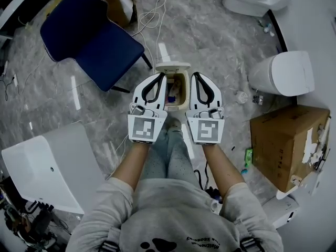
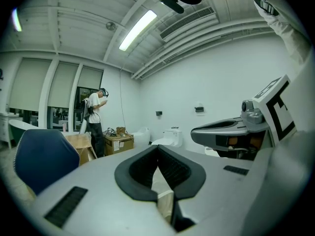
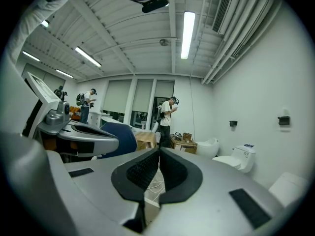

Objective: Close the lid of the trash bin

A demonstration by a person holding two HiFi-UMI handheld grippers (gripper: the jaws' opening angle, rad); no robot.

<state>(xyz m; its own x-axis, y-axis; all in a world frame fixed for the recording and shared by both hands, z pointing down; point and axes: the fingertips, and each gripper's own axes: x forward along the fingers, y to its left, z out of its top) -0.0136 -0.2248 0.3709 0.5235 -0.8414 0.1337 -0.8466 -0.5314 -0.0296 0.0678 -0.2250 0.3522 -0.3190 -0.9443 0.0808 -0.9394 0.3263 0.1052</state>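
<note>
A small cream trash bin (image 1: 182, 87) stands on the floor straight ahead of my knees. Its lid (image 1: 172, 66) is swung up and back, and some rubbish shows inside. My left gripper (image 1: 159, 76) hangs just left of the bin's mouth and my right gripper (image 1: 195, 75) just right of it, both above the bin. Each is shut with nothing between its pads. In the left gripper view the left gripper (image 2: 158, 147) points level across the room, with the right gripper (image 2: 231, 132) beside it. The right gripper view shows the right gripper (image 3: 159, 150) likewise.
A blue chair (image 1: 89, 38) stands to the bin's left, with cables (image 1: 152, 14) behind it. Toilets (image 1: 283, 72) and a cardboard box (image 1: 286, 140) are on the right, and a white tub (image 1: 42, 167) lies at lower left. A person (image 3: 167, 117) stands far off.
</note>
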